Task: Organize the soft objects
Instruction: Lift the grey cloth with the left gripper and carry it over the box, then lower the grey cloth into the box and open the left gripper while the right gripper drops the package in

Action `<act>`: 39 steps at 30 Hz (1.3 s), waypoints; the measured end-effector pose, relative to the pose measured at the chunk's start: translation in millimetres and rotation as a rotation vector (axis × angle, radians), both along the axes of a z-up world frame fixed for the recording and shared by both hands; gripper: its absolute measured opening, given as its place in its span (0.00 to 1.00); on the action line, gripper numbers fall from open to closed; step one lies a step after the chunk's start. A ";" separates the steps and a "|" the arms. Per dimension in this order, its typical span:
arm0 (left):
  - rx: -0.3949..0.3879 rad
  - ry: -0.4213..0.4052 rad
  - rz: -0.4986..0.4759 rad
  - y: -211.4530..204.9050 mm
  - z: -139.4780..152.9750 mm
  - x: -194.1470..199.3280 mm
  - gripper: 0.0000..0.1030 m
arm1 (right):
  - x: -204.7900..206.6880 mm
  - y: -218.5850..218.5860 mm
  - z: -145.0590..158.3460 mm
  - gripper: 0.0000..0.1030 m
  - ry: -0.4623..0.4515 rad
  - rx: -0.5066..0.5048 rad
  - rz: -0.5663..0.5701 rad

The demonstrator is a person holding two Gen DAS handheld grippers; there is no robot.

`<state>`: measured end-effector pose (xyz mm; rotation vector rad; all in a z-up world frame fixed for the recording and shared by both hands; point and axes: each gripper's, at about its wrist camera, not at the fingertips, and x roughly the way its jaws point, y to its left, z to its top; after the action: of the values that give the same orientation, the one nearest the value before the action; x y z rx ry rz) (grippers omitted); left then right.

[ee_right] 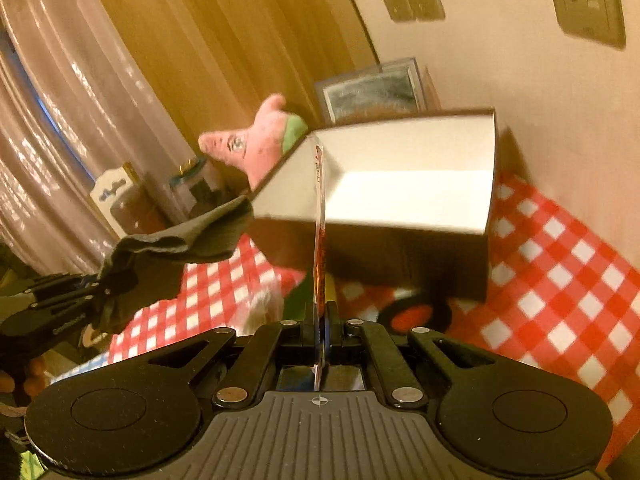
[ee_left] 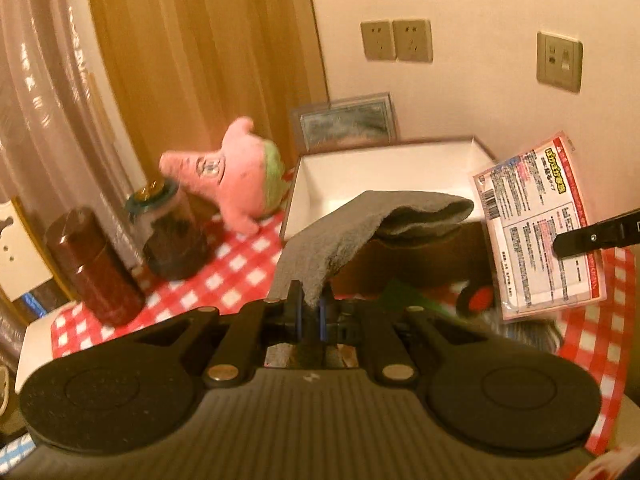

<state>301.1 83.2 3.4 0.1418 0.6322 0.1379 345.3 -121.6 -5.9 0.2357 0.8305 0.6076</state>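
Grey cloth (ee_left: 340, 236) pinched: left tool (ee_left: 310, 300) | packet (ee_right: 320, 220) pinched: right tool (ee_right: 322, 312) | box (ee_right: 400, 200) ahead

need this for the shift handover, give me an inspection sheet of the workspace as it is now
surface: red and white checked tablecloth, partly covered.
job's things: grey cloth and printed packet both lifted near the open white-lined box, which looks empty; pink plush toy stands left of the box.
clutter: brown cylinder, lidded jar, framed picture against the wall.
grippers: left gripper shut on the cloth; right gripper shut on the packet's edge.
cables: nothing seen.
surroundings: curtains, wall sockets.
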 end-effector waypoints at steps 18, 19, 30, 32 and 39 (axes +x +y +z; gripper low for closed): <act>0.022 -0.049 -0.076 -23.3 10.8 132.8 0.08 | 113.2 -6.7 28.5 0.02 -0.131 0.022 -0.143; 0.024 -0.044 -0.079 -24.9 8.4 137.6 0.08 | 118.8 -7.0 25.5 0.02 -0.127 0.019 -0.148; -0.002 -0.008 -0.096 -39.9 -16.8 204.7 0.10 | 156.9 -16.8 -0.2 0.02 -0.076 -0.013 -0.194; -0.020 0.023 -0.104 -42.2 -25.9 216.8 0.20 | 161.4 -17.8 -4.0 0.02 -0.065 -0.014 -0.199; -0.049 0.074 -0.089 -37.0 -45.4 222.9 0.28 | 168.0 -17.5 -16.9 0.02 -0.029 -0.027 -0.188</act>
<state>524.0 46.2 -42.0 0.1281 0.7016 0.0318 513.3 -139.1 -22.8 0.2767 0.7778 0.4225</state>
